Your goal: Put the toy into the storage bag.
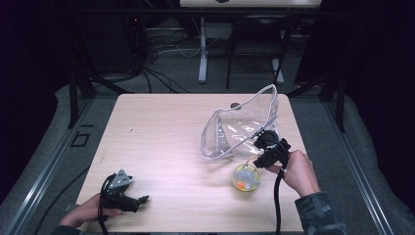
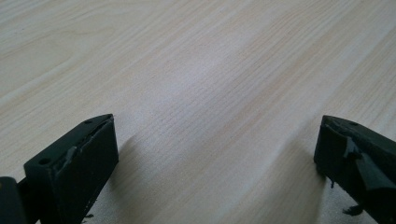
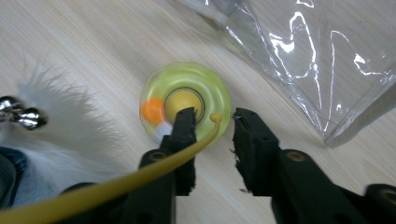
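Observation:
A round yellow-green translucent toy [image 1: 245, 177] with an orange ball inside lies on the table near the right front. In the right gripper view the toy [image 3: 205, 88] sits just beyond my jaw tips. A thin yellow rod [image 3: 140, 175] crosses over the left jaw and ends in a small knob at the gap. My right gripper [image 1: 258, 161] [image 3: 215, 116] hovers over the toy with its jaws apart and nothing pinched between them. A white feather tuft [image 3: 70, 121] lies to the left. My left gripper [image 1: 144, 199] [image 2: 215, 154] rests open on bare wood at the left front.
A clear plastic zip bag [image 1: 240, 129] [image 3: 317, 56] stands open just behind the toy, close to my right gripper. The light wooden table [image 1: 161, 137] has wide free room at its left and middle. Small metal beads [image 3: 21, 114] lie by the feather.

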Motion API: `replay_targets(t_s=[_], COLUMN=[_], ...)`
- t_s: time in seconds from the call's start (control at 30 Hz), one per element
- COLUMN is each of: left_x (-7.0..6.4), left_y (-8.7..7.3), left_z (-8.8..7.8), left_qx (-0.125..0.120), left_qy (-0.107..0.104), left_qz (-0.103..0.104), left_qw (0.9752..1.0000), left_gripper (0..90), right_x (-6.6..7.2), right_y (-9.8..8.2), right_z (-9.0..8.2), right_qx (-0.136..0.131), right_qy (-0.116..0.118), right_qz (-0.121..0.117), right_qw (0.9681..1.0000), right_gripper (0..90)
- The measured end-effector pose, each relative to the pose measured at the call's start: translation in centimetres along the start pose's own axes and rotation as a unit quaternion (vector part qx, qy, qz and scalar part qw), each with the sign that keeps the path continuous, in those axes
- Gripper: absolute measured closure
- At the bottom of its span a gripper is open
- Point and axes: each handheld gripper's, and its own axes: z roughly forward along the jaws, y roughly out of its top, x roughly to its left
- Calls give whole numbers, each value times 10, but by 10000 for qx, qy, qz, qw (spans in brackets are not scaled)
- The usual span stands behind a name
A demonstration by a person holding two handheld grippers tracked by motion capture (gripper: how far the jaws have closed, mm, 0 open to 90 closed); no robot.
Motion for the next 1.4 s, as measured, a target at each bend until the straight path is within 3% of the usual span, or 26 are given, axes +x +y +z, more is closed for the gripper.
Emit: replay_targets(t_s=[0.2, 0.3, 0.63, 0.93, 1.03, 1.4], left_x=[0, 0, 0, 0, 0, 0], left_y=[0, 0, 0, 0, 0, 0], left_z=[0, 0, 0, 0, 0, 0], left_qx=[0, 0, -1, 0, 0, 1], left_qy=[-1, -1, 0, -1, -2, -1], left_qz=[-1, -3, 1, 1, -1, 0], left_qw=[10000, 10000, 10000, 10000, 10000, 10000], left_gripper=[0, 0, 0, 0, 0, 0], right_x=[0, -1, -3, -16, -28, -52], right_y=[2, 4, 5, 2, -2, -13], right_z=[-1, -3, -14, -30, -34, -42], right_qx=[64, 203, 198, 292, 430, 516], right_qy=[-71, -45, -7, -153, -198, -308], right_qz=[-19, -59, 74, 224, 331, 665], right_qw=[10000, 9998, 9998, 9992, 9983, 9960], right_gripper=[867, 873, 874, 873, 873, 874])
